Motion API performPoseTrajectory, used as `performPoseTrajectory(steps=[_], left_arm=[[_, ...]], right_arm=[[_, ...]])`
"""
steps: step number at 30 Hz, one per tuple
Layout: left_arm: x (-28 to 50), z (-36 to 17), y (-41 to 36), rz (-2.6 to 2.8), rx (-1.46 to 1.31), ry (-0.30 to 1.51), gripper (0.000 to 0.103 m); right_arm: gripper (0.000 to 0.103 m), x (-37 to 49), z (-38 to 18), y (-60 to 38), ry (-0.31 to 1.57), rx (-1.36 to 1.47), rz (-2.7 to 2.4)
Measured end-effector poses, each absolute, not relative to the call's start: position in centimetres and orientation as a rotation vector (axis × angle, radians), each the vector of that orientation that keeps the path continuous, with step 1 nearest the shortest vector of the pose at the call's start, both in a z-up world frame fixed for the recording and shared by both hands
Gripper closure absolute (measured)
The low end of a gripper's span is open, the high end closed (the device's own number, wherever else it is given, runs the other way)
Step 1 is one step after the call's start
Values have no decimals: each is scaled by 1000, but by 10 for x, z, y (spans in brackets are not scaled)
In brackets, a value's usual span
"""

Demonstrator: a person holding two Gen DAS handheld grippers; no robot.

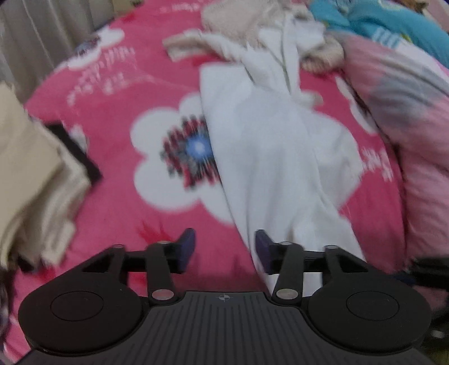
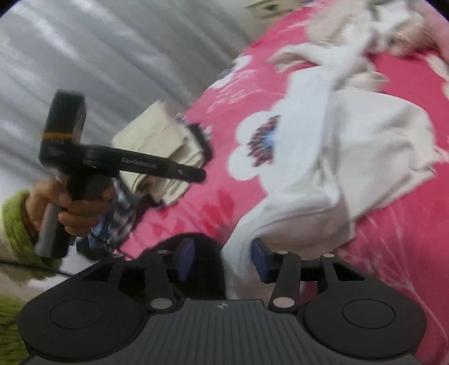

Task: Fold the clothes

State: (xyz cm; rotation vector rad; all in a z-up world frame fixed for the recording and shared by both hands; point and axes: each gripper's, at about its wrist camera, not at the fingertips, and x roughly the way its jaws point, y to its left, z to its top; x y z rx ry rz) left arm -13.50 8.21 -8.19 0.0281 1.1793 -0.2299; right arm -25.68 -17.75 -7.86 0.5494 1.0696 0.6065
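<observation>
The support surface is a bed covered by a pink bedspread [image 1: 118, 213] printed with large white flowers [image 1: 168, 157] and white script. 1 white garment [image 1: 275, 157] lies lengthwise along the middle of the bedspread, partly covering a flower. A stack of folded beige clothes [image 1: 31, 179] with a black edge rests at the left side. A heap of unfolded beige and white clothes [image 1: 252, 31] lies at the far end. A teal garment [image 1: 387, 25] and a pink quilt [image 1: 415, 134] occupy the right side.
</observation>
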Motion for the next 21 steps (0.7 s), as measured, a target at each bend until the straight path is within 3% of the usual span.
performPoseTrajectory(steps=[4, 16, 18, 20, 21], left_arm=[[-79, -90, 47, -298, 68, 1050, 34], [107, -165, -110, -411, 224, 932, 34], [124, -179, -127, -390, 262, 953, 41], [141, -194, -132, -346, 277, 999, 82], [147, -196, -127, -330, 249, 1018, 88]], right_arm=[[41, -240, -74, -225, 1016, 723, 484], [37, -165, -113, -281, 865, 894, 54], [37, -156, -118, -285, 860, 902, 25], [37, -148, -122, -288, 859, 907, 4], [37, -144, -124, -290, 858, 910, -7]])
